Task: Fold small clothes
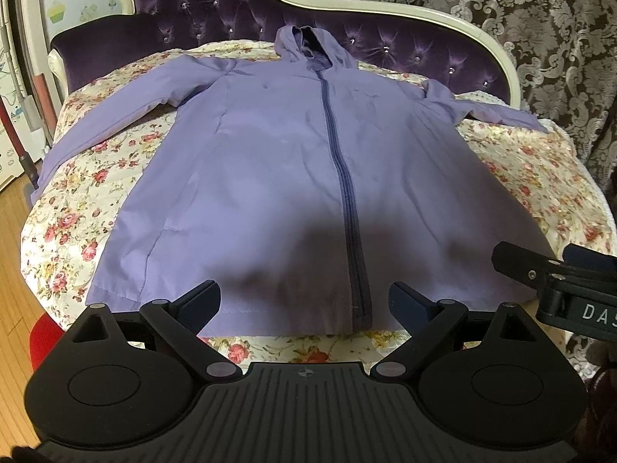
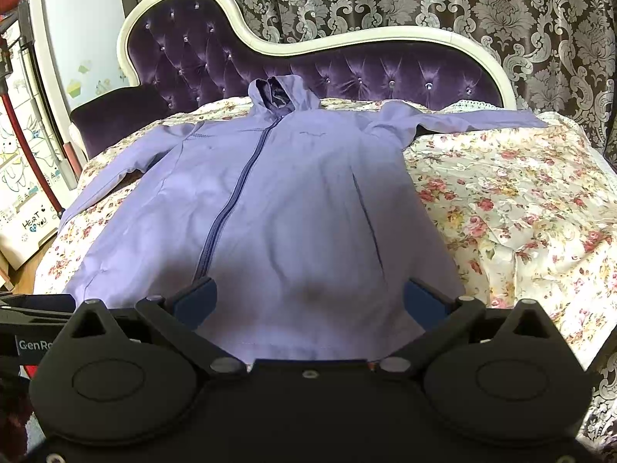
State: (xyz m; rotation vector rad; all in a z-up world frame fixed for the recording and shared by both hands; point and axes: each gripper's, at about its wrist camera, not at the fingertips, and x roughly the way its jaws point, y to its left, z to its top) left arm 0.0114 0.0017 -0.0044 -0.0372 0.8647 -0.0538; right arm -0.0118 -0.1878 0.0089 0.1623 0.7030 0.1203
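A lilac hooded zip jacket (image 1: pixel 270 177) is laid face up on a floral quilt (image 1: pixel 540 177) that covers a couch with a purple tufted backrest (image 1: pixel 216 4). The zipper (image 1: pixel 339 162) is closed, the hood (image 1: pixel 308 48) is turned toward the backrest, and both sleeves are spread outward; the sleeve (image 2: pixel 462 119) on the right side is bunched near the shoulder.

The fabric is judged to be thin, light and limp, probably a little slick, so it can be expected to slide on itself and to sag when lifted. It is best taken at doubled or stitched places: the hem (image 1: pixel 246 316), its 2 corners, the cuffs or the shoulder seams, where a pinch would hold without slipping. No fragility is apparent.

The left gripper (image 1: pixel 304 301) is held low over the near hem, aimed along the jacket toward the hood, with its 2 fingers spread wide and nothing between them. The right gripper (image 2: pixel 308 301) is held alongside it in a like pose over the hem on the right of the zipper, its fingers equally spread and empty. Whether the fingertips touch the cloth cannot be told. No fold is yet made.
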